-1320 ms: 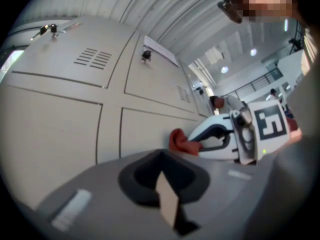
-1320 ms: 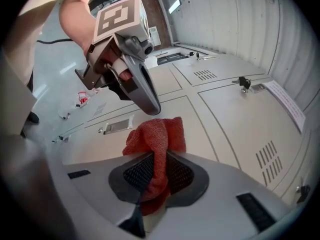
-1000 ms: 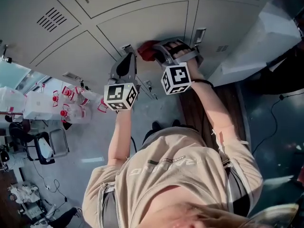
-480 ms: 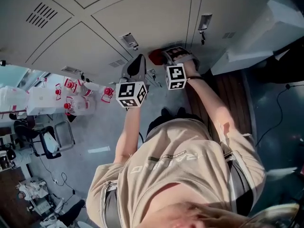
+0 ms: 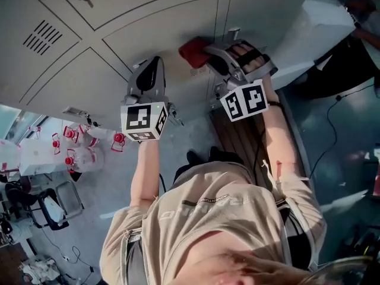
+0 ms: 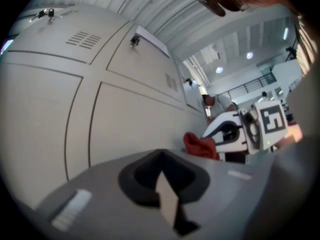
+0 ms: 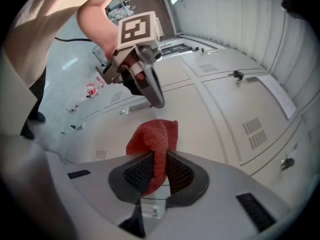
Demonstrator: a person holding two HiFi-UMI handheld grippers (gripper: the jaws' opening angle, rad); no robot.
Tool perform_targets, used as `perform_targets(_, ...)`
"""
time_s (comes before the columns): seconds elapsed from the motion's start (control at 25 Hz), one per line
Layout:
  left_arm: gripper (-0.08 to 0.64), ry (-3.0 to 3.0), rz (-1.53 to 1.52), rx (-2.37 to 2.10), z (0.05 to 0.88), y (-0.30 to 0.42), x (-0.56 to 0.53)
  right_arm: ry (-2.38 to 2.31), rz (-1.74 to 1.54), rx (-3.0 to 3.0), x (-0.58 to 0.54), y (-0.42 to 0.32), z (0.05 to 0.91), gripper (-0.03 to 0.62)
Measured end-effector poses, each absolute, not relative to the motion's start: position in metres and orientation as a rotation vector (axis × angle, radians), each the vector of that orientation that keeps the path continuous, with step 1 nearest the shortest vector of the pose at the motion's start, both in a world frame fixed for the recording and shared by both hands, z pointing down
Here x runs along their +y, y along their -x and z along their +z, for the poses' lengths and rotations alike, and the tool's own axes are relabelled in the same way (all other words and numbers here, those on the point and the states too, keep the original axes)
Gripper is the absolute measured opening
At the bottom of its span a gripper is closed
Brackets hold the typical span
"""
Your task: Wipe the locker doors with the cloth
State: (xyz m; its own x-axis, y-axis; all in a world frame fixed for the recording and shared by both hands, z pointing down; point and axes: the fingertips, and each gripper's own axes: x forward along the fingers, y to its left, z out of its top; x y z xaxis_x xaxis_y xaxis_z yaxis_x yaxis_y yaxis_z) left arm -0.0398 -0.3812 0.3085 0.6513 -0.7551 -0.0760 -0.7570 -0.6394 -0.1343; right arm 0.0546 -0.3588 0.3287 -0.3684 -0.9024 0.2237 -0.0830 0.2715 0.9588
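Clamps red cloth (image 7: 152,139) in right gripper (image 7: 159,170) — dark meshed pads (image 7: 134,174) closed tight on a hanging fold, bunched end poking out front. Presses that bunch onto pale locker doors (image 5: 172,22), close to one door's vertical edge. Holds left gripper (image 5: 153,70) near the cloth but apart from it, over the same bank of doors, closed down to a sliver and gripping nothing.

Looks light, soft, floppy, coarse-knit. Should crumple and drag rather than glide, and may tug loose under hard rubbing. Best taken deep on a thick fold — as here.

Reads as smooth painted metal on doors: flat panels, rounded seams, louvred vents (image 5: 44,35). Hard moulded plastic on both grippers.
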Motion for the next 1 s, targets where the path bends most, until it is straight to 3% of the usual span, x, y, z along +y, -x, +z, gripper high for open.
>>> perform_targets(0.48, 0.004, 2.498, 0.08, 1.295, 0.223, -0.022, -0.377, -0.996, -1.412, -1.613, -0.369, -0.102, 0.201, 0.037)
perform_targets(0.72, 0.005, 2.491, 0.022, 1.386, 0.242, -0.024, -0.385, -0.961, -1.418, -1.675, -0.389, -0.095, 0.222, 0.037)
perform_targets(1.0, 0.005, 2.566, -0.045, 1.461, 0.292, -0.015, -0.397, -0.871, -1.253, -1.811, -0.395, -0.081, 0.315, 0.037)
